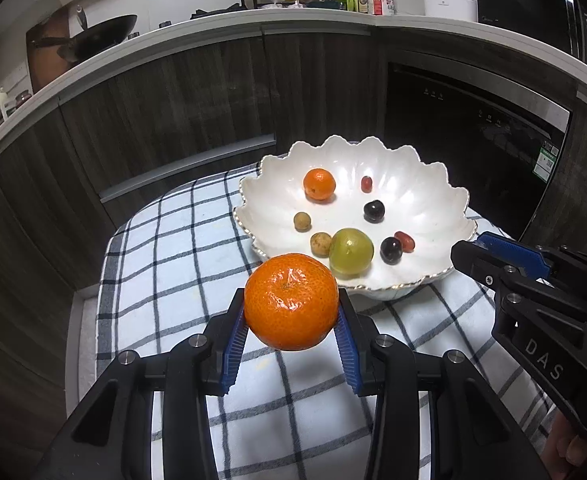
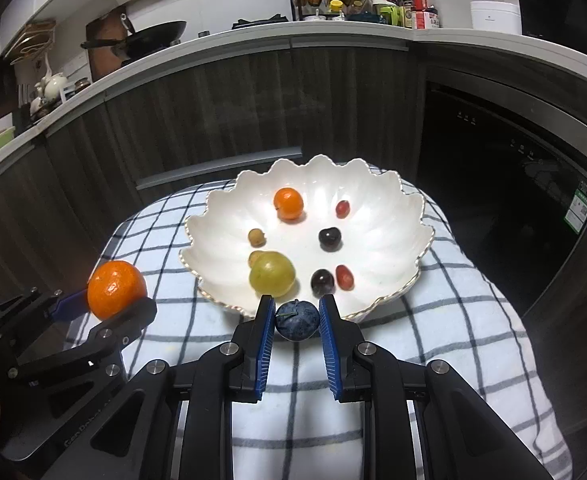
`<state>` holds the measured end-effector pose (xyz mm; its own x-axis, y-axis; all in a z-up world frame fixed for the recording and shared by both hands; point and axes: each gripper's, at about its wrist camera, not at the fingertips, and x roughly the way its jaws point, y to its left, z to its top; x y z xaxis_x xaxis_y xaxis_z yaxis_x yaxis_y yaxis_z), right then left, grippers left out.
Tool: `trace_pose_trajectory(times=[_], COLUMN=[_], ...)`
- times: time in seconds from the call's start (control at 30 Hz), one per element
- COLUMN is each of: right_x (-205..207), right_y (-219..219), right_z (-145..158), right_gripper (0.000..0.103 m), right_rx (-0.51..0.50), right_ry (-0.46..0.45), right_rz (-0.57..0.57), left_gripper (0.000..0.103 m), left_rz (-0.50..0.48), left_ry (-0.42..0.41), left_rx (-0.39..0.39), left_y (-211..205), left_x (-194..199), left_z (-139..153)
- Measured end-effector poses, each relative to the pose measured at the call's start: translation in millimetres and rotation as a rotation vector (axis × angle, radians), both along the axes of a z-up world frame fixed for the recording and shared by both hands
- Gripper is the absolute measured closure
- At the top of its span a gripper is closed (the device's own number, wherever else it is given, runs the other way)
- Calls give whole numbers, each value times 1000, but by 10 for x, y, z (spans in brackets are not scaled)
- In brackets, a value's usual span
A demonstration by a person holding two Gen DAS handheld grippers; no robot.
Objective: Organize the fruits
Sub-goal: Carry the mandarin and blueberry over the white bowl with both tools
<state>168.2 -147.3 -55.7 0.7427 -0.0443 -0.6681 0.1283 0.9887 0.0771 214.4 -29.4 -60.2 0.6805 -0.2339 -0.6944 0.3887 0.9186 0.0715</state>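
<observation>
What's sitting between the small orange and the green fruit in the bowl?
Two small tan fruits lie between the small orange and the green fruit in the bowl, in the left wrist view.

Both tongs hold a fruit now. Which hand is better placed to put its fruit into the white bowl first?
Probably the right. Its tongs hold the dark blue fruit just at the bowl's near rim. The left tongs hold the orange further to the bowl's left side.

Both wrist cams sit close behind their grippers, angled down over the checked cloth (image 1: 181, 248), sharing the scalloped bowl (image 2: 373, 240) and kitchen counter (image 1: 313, 20) behind.
</observation>
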Motion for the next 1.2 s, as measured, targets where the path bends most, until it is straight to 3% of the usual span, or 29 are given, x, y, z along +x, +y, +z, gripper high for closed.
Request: trace_pose_trajectory(times=[0.67,1.2], right_x=[397,915], right_y=[-508,-749], right_z=[123,77], right_gripper=[79,79], right_rx=[-32,-53], right_ry=[-1,25], right_rz=[-61,-42], left_gripper=[62,62], left_rz=[1,-3], left_ry=[1,26], left_rx=[4,8], left_y=[-484,-767], left_x=[441,934], left_z=[92,4])
